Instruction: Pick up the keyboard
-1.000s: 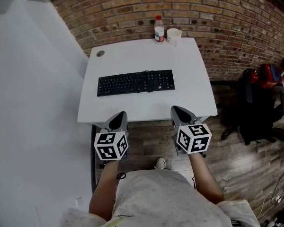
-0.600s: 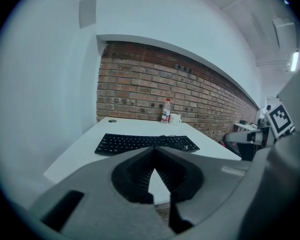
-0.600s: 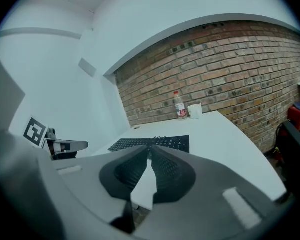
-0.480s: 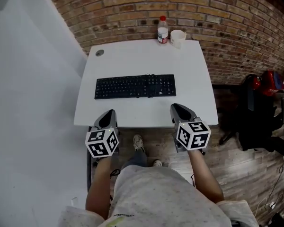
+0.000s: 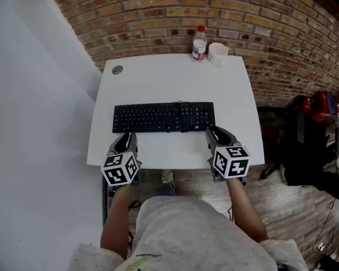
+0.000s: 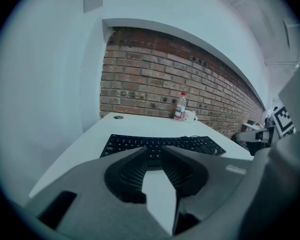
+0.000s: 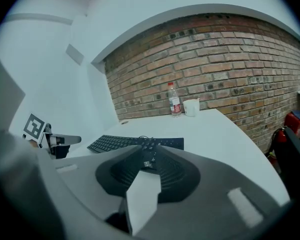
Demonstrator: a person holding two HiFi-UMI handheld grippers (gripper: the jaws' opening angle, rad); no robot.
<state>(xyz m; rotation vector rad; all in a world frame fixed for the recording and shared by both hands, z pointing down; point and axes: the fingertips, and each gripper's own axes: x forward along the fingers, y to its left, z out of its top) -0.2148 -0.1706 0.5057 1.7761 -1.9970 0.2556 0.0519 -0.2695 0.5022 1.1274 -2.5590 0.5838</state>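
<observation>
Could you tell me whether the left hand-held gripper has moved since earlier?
Yes, the left hand-held gripper went from the near edge of the table forward toward the keyboard; its empty jaws are opening.

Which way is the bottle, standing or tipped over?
Standing: the bottle rests upright on the white table, red cap on top, beside the cup.

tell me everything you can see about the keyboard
The keyboard is black, plastic-looking and full-size, with a number pad at its right end. It lies flat on the white table, not lifted, long side roughly parallel to the near edge. A dark cable is bunched at its back edge near the middle. Only the table seems to touch it: the left gripper and right gripper, jaws opening with nothing between them, sit just short of its near corners.
</observation>
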